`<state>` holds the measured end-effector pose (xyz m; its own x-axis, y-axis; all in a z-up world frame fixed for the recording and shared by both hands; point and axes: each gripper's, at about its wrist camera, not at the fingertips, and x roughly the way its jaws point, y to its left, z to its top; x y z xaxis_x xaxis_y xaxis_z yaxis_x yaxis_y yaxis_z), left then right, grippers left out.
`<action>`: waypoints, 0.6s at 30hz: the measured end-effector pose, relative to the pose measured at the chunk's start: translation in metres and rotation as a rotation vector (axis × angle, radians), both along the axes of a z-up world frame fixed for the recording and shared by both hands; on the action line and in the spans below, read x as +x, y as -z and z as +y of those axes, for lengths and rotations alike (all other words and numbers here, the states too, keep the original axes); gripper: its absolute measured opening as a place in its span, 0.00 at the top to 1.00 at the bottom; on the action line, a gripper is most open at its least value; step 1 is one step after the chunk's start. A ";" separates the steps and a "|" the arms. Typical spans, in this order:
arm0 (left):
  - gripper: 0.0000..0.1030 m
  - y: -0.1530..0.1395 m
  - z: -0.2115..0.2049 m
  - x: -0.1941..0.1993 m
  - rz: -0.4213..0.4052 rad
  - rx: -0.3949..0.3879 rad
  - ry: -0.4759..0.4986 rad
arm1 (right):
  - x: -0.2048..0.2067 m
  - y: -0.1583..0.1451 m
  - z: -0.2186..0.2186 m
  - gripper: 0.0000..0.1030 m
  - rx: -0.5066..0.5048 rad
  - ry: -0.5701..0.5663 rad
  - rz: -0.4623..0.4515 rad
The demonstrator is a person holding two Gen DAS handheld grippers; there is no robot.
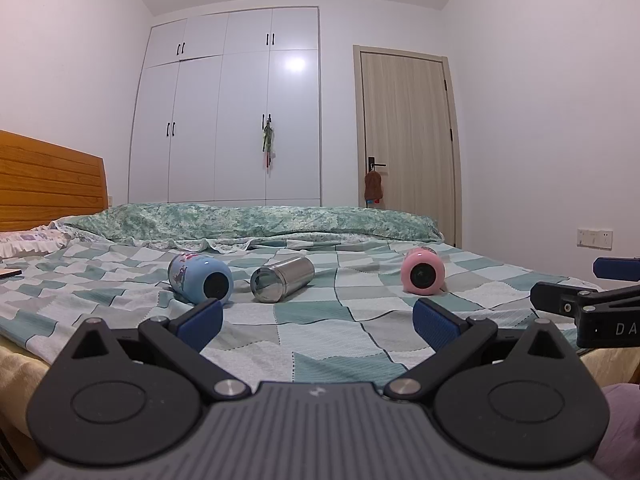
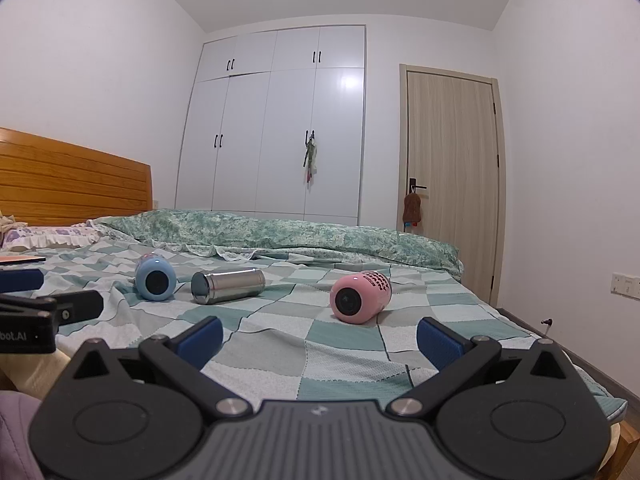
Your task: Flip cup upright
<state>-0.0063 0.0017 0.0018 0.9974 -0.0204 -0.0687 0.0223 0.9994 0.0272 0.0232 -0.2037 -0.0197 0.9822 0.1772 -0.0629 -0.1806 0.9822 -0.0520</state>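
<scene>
While the left gripper (image 1: 318, 320) hovers low over the near edge of the bed (image 1: 320, 320), its blue-padded fingers (image 1: 200, 322) are spread wide with nothing between them. Ahead, three cups lie on their sides on the checked sheet: a blue cup (image 1: 200, 282) just beside a steel cup (image 1: 282, 279), and a pink cup (image 1: 423, 271) well apart to the right.

In the right wrist view, the right gripper (image 2: 320, 338) also holds its fingers (image 2: 440, 342) wide apart and empty. The pink cup (image 2: 360, 297) lies nearest, its dark end facing the camera; the steel cup (image 2: 228, 286) and blue cup (image 2: 155, 279) lie farther left.
</scene>
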 end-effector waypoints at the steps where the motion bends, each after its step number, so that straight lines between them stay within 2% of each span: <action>1: 0.00 0.000 0.000 0.000 0.000 0.000 0.001 | 0.000 0.000 0.000 0.00 0.000 0.000 0.000; 18: 0.00 0.000 0.000 -0.001 -0.004 -0.004 0.002 | 0.003 0.003 -0.003 0.00 -0.002 0.001 0.000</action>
<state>-0.0069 0.0017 0.0016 0.9976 -0.0228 -0.0647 0.0244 0.9994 0.0237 0.0267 -0.2063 -0.0228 0.9824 0.1758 -0.0634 -0.1793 0.9823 -0.0541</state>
